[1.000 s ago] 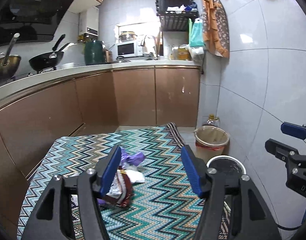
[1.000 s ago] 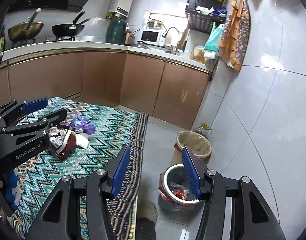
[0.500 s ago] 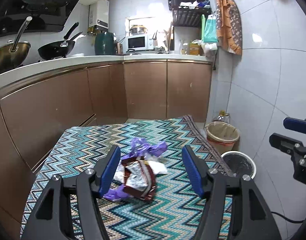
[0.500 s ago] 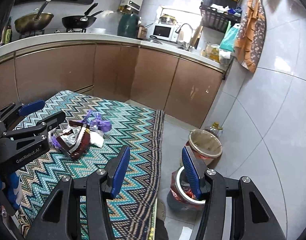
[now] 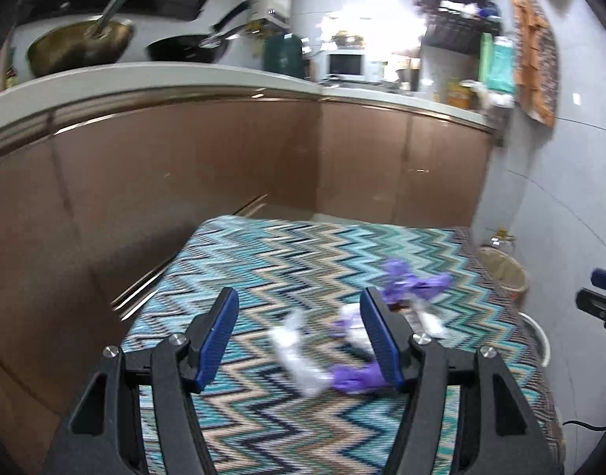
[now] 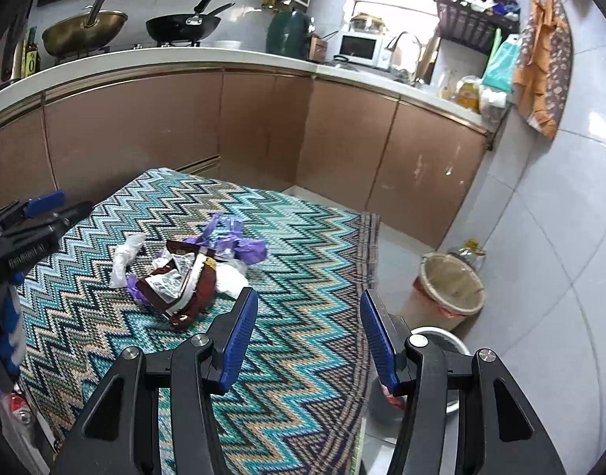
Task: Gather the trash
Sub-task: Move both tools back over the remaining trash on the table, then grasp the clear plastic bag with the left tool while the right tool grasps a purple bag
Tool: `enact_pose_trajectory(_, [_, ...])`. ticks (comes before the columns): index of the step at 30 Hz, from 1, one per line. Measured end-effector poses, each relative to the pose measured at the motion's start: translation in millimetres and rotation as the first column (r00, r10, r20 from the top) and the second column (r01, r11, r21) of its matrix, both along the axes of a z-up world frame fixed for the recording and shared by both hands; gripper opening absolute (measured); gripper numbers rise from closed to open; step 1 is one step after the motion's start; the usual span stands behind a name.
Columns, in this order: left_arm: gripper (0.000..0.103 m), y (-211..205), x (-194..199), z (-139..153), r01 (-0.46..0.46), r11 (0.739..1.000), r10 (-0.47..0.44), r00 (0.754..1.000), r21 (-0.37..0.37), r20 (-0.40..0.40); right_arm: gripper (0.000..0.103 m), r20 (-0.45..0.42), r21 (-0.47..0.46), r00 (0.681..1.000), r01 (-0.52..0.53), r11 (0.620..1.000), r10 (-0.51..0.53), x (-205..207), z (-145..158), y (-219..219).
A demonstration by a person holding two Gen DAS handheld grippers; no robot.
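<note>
A trash pile lies on the zigzag tablecloth (image 6: 303, 245): a dark red snack wrapper (image 6: 180, 289), a purple plastic bag (image 6: 239, 241), a white crumpled plastic piece (image 6: 125, 257) and a white tissue (image 6: 230, 279). My right gripper (image 6: 307, 304) stands open, to the right of the pile and closer than it, with nothing between its fingers. My left gripper (image 6: 65, 206) hovers at the pile's left, also open. In the blurred left wrist view, the left gripper (image 5: 299, 304) frames the white plastic (image 5: 295, 352) without touching it. The purple bag (image 5: 413, 281) sits behind its right finger.
A tan waste bin (image 6: 451, 281) stands on the floor by the tiled wall. A metal bin (image 6: 441, 340) next to it is partly hidden by my right finger. Brown cabinets (image 6: 263, 130) with a counter, pans and a microwave run behind the table.
The left gripper swung left and lower, so the pile shifted from between its fingers toward its right finger. The right gripper moved toward the table, and the pile now looks nearer.
</note>
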State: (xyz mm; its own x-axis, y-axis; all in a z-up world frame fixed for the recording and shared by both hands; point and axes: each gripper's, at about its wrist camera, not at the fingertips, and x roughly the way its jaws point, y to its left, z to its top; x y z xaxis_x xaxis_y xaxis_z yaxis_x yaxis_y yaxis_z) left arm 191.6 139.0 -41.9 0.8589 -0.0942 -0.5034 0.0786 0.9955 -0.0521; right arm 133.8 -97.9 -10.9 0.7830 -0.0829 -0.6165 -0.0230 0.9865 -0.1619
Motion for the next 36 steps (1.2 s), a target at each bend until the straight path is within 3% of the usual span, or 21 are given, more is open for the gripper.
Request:
enact_pose_trajectory(5, [0.062,27.8,11.8,-14.0,-0.036,0.999,0.035,0.998,-0.026,-0.047,0.053,-0.044,0.034,0.998,-0.050,0.998,0.051,26.1,-20.0,7.4])
enact_pose_trajectory(9, [0.062,32.3,21.4,-32.3,0.021,0.997,-0.029,0.995,-0.072,-0.099,0.053,-0.073,0.056,0.994,-0.080,0.995,0.084,47.1,-34.2,9.8])
enact_pose_trajectory(26, [0.061,0.8,81.6,-95.9,0.059,0.990,-0.094,0.952,-0.126,-0.291,0.053,-0.148,0.180,0.972,-0.154,0.972,0.182,139.4,-82.4,2.7])
enact_pose_trajectory(36, [0.046,-1.8,101.3,-115.8,0.048,0.987,-0.097,0.939,-0.152,-0.331,0.055,-0.157,0.272,0.952,-0.213,0.938,0.262,189.1,-108.5,4.6])
